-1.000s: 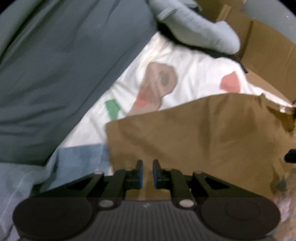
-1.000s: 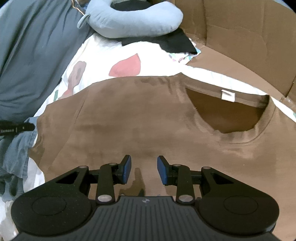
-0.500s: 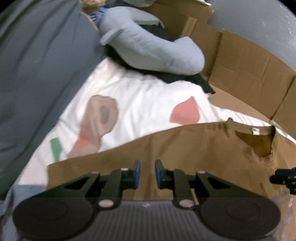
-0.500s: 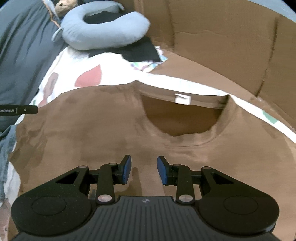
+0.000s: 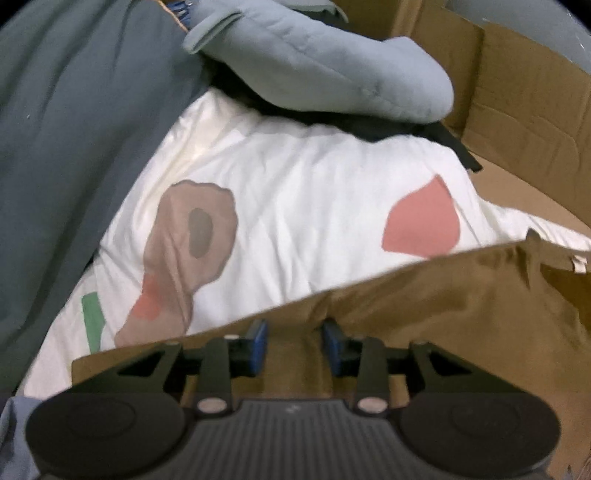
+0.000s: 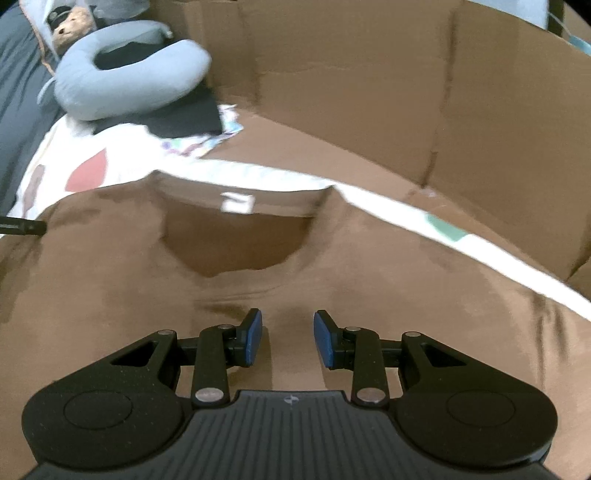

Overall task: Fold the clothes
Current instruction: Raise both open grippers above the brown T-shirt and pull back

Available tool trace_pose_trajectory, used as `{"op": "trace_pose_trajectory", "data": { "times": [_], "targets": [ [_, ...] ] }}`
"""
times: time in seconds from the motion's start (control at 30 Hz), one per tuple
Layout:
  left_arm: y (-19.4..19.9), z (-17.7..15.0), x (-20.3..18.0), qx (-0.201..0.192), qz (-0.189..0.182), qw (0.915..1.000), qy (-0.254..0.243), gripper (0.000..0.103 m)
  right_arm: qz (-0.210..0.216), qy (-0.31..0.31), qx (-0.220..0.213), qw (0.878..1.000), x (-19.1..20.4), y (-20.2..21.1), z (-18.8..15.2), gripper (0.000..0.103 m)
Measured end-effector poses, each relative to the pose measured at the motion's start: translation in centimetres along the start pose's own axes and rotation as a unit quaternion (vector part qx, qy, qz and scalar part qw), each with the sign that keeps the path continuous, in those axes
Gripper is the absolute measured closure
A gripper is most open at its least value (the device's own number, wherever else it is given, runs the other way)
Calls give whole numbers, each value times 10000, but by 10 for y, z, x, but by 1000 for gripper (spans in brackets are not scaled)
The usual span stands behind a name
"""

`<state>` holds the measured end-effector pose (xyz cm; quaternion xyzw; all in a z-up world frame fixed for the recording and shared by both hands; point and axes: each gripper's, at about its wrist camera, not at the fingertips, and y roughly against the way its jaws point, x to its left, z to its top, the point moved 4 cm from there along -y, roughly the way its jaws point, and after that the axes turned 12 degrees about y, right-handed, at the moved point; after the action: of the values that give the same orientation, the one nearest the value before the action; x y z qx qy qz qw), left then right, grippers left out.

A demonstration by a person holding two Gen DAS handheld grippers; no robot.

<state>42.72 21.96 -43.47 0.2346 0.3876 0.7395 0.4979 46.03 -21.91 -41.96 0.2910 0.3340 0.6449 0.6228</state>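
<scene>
A brown T-shirt (image 6: 110,295) lies spread flat on a white printed sheet (image 5: 314,203), its neckline with a white label (image 6: 238,202) facing away from me. My right gripper (image 6: 288,332) hovers open just below the collar with nothing between its blue pads. My left gripper (image 5: 295,334) is at the shirt's (image 5: 461,314) upper left edge. Its jaws are opening, and the cloth lies under them with the pads apart from it. At the left border of the right wrist view, one black finger (image 6: 26,227) of the left gripper shows beside the shoulder.
A grey-blue neck pillow (image 5: 314,66) and a black cloth (image 6: 177,118) lie at the far end of the sheet. A dark blue-grey blanket (image 5: 74,129) bounds the left side. Cardboard walls (image 6: 369,92) stand behind and to the right. A small stuffed toy (image 6: 72,24) sits far left.
Both grippers have moved up the shirt toward its collar end. The left jaws have spread wider and now sit at the shirt's top edge. The right jaws kept the same gap.
</scene>
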Motion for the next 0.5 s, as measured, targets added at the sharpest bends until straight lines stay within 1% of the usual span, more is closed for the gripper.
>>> {"op": "trace_pose_trajectory", "data": {
  "times": [0.1,0.23,0.33,0.4,0.5],
  "targets": [
    [17,4,-7,-188,-54,9997,-125,74,-71,-132,-7,9999,-19,0,-1,65],
    [36,11,-28,-437,-392,9977,-347,75,-123,-203,-57,9997,-36,-5,2,65],
    [35,15,-52,-448,-737,9949,-520,76,-112,-223,-95,9996,-42,-13,6,66],
    [33,12,-73,-405,-989,9920,-672,78,-89,-171,-97,9998,-42,-21,9,69],
    [25,6,-98,-321,-1200,9891,-785,80,-50,-142,-62,9999,-42,-32,14,72]
  ]
}}
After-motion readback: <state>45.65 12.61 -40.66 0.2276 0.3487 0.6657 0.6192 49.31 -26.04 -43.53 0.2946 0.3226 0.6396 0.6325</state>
